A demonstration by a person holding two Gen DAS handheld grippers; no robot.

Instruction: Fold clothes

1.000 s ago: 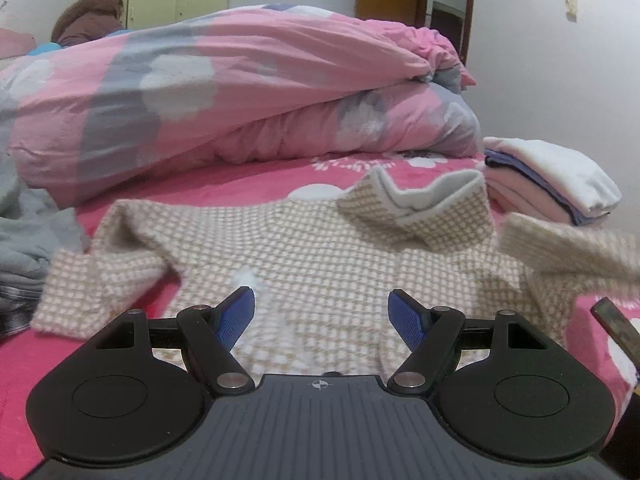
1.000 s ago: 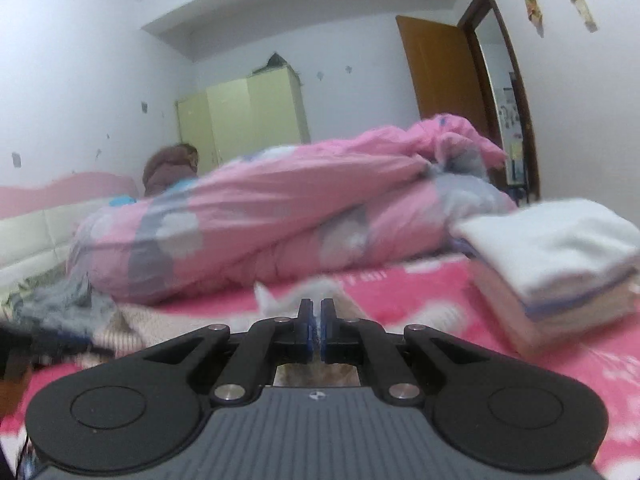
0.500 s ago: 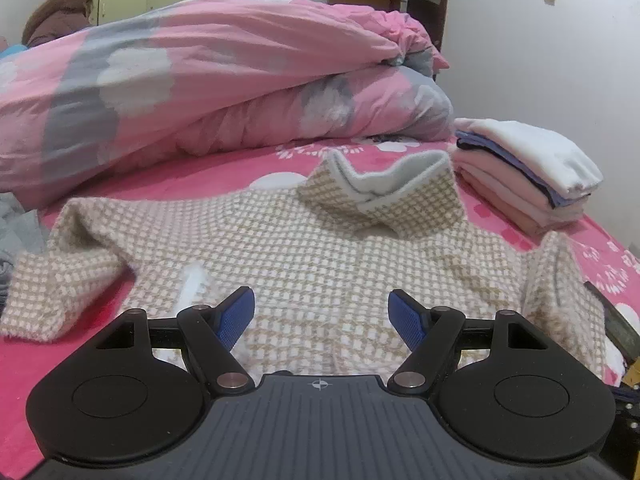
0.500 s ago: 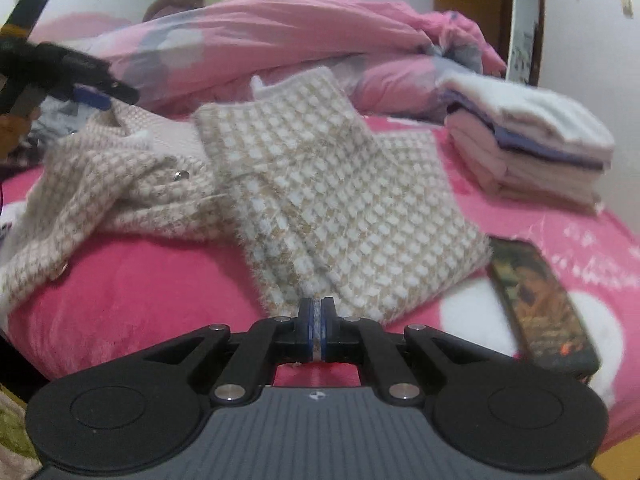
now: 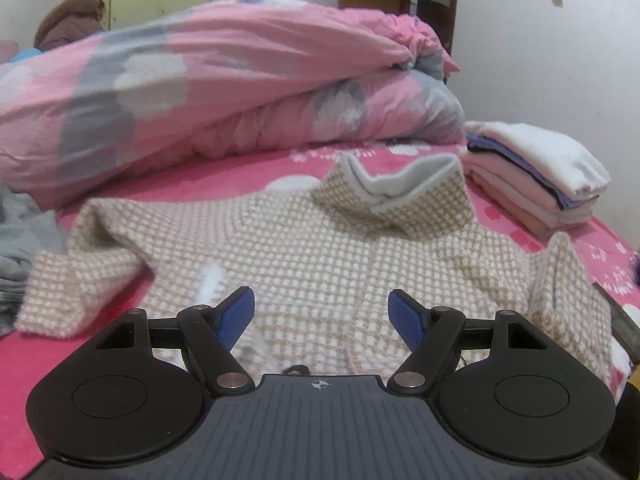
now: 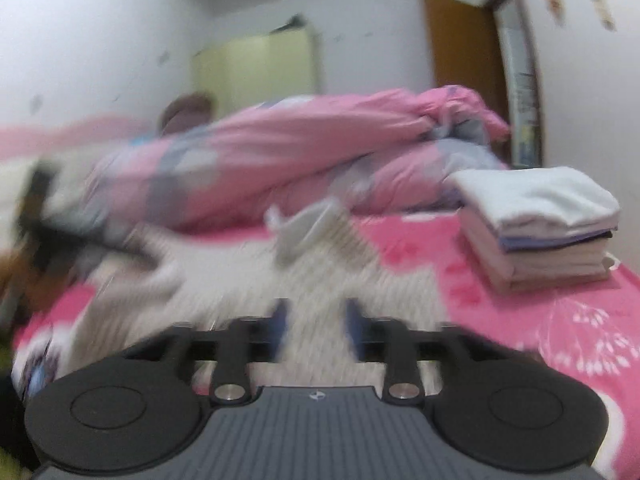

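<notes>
A beige-and-white checked jacket (image 5: 320,248) lies spread on the pink bed sheet (image 5: 200,176), collar standing up at the far side. Its right sleeve is folded inward near the bed's right edge. My left gripper (image 5: 320,316) hovers open over the jacket's near hem with nothing between its blue pads. The right wrist view is blurred. There my right gripper (image 6: 316,328) has its jaws opening, low over the jacket (image 6: 360,280). I see no cloth pinched between them.
A stack of folded clothes (image 5: 532,176) sits at the right by the wall, and shows again as the same stack (image 6: 540,220). A bulky pink-and-grey duvet (image 5: 200,92) fills the far side. Grey clothing (image 5: 24,232) lies at the left. A dark flat thing (image 5: 622,324) lies at the right edge.
My right gripper's jaws went from shut to apart, and its view swung up from the sleeve. The right sleeve, lifted a second ago, now rests on the bed. My left gripper stayed open.
</notes>
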